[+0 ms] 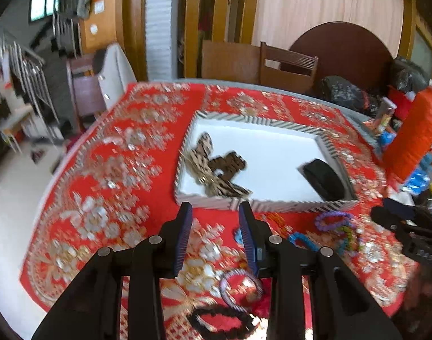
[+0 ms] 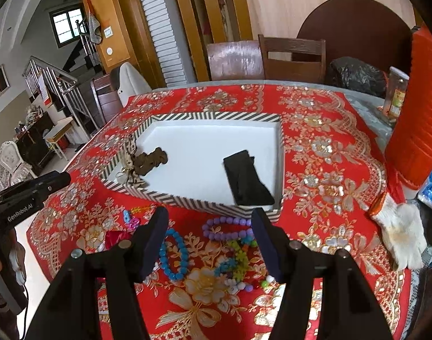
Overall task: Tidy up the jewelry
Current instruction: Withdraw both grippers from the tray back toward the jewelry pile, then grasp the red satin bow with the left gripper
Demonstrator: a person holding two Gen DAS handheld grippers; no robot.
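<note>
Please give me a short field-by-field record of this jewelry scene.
surface: red cloth
box: striped, open, white inside
in box: black band, brown piece
on cloth: purple bracelet, blue bracelet, mixed beads
left gripper: open, empty
right gripper: open, above bracelets
aside: white glove

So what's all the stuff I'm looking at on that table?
Striped box: one, black-and-white, mid-table.
Brown scrunchie: one, box's left side.
Leopard-print bow: one, beside it.
Black band: one, box's right side.
Purple bead bracelet: one, in front of box.
Blue bead bracelet: one, on cloth.
Multicoloured beads: a tangle, on cloth.
White glove: one, right edge.
Red tablecloth: one, gold-flowered.
Left gripper: black, open.
Right gripper: black, open.
</note>
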